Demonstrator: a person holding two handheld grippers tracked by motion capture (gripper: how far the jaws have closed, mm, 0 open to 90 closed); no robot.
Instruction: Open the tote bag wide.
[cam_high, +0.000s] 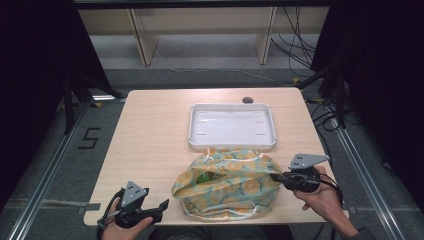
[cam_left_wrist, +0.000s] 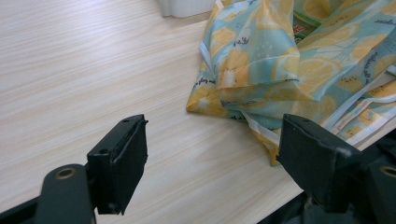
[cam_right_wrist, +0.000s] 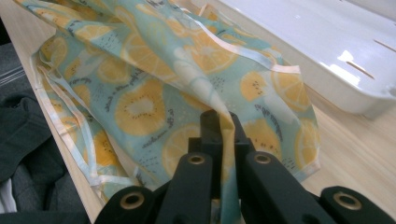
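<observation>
A fabric bag printed with yellow lemon slices on teal (cam_high: 227, 185) lies crumpled near the table's front edge, with something green showing in its opening (cam_high: 204, 178). My right gripper (cam_high: 276, 177) is at the bag's right side, shut on a fold of the cloth (cam_right_wrist: 223, 122), which runs between its jaws. My left gripper (cam_high: 162, 205) rests at the front left, open and holding nothing, its fingers (cam_left_wrist: 122, 158) apart over bare wood just left of the bag (cam_left_wrist: 280, 60).
A white shallow tray (cam_high: 232, 144) stands behind the bag, its near rim almost touching the cloth. A small dark spot (cam_high: 247, 100) lies at the table's far edge. Bare wood stretches across the table's left half (cam_high: 150, 135).
</observation>
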